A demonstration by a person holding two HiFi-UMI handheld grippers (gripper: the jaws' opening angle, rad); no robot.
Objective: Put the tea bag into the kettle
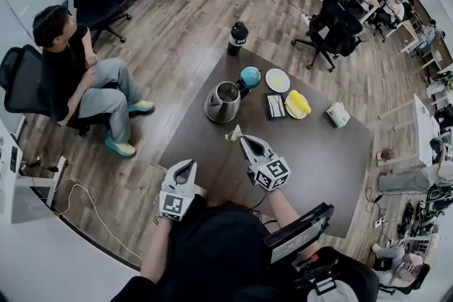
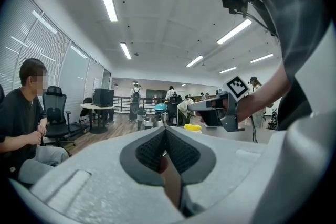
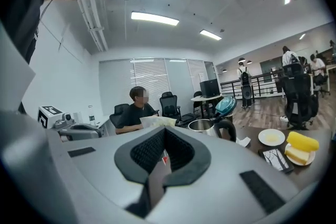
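- The right hand-held gripper (image 1: 241, 139) is held above the tabletop (image 1: 318, 159). Its jaws are closed on the tea bag (image 1: 232, 133), which is seen as a pale packet sticking out just past the tips. In the right gripper view a bit of red is pinched between the pads.
- The left hand-held gripper (image 1: 190, 164) is held to the left of the right one and nearer to the person, over the near edge of the tabletop. Its jaws are pressed together and nothing is gripped by them.
- The kettle (image 1: 222, 102) is placed on the tabletop ahead of the right hand-held gripper and slightly to its left, near the tea bag but not touching it. Its blue lid (image 1: 250, 75) is tipped open on the far right side, so the mouth is turned upward.
- A dark bottle (image 1: 238, 37) is seen beyond the kettle, near the far corner of the tabletop.
- Ahead and to the right of the right hand-held gripper, a pale round plate (image 1: 277, 80), a flat black item (image 1: 275, 107) and a yellow object (image 1: 297, 104) on a small dish are grouped just beside the kettle. A small white box (image 1: 337, 114) is set further right, apart from them.
- Far to the left of both hand-held grippers, a seated person (image 1: 71, 74) is seen on an office chair (image 1: 18, 85), well away from the tabletop.
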